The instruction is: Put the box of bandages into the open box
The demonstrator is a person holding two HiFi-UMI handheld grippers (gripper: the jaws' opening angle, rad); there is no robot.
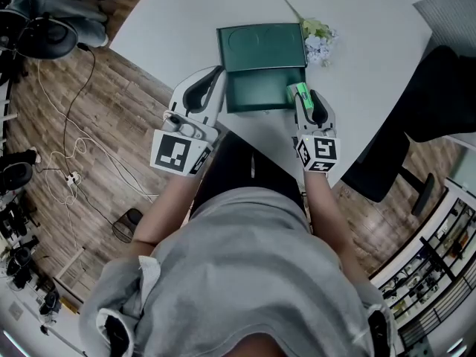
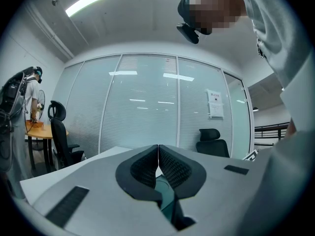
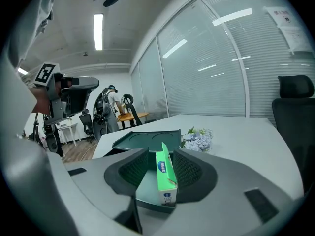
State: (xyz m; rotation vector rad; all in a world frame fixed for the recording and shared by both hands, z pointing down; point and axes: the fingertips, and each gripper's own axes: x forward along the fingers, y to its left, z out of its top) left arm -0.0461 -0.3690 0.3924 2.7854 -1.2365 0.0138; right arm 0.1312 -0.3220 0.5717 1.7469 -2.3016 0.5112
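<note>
the white surface (image 1: 186, 21) carries the dark green open box (image 1: 256, 91), its lid folded back on the far side and a small bunch of flowers (image 1: 318, 39) just beside the lid's right corner.

the left tongs (image 2: 158, 155) are closed tip to tip on nothing and lie at the tray's left wall.

the right tongs (image 3: 162, 152) sit at the tray's near right corner with the green box of bandages (image 3: 166, 177) between them. their pads stand a little wider than the box, with a clear gap on its left face, so it looks let go or barely kept.

the box stands on a narrow long edge inside that corner. its long axis runs along the tongs, away from the person toward the lid, its broad faces turned to the pads and a printed end facing back.

this reads as the release step, nearly finished. next, the right tongs should open a touch more and draw straight back, without brushing the box so that it tips over the rim.
</note>
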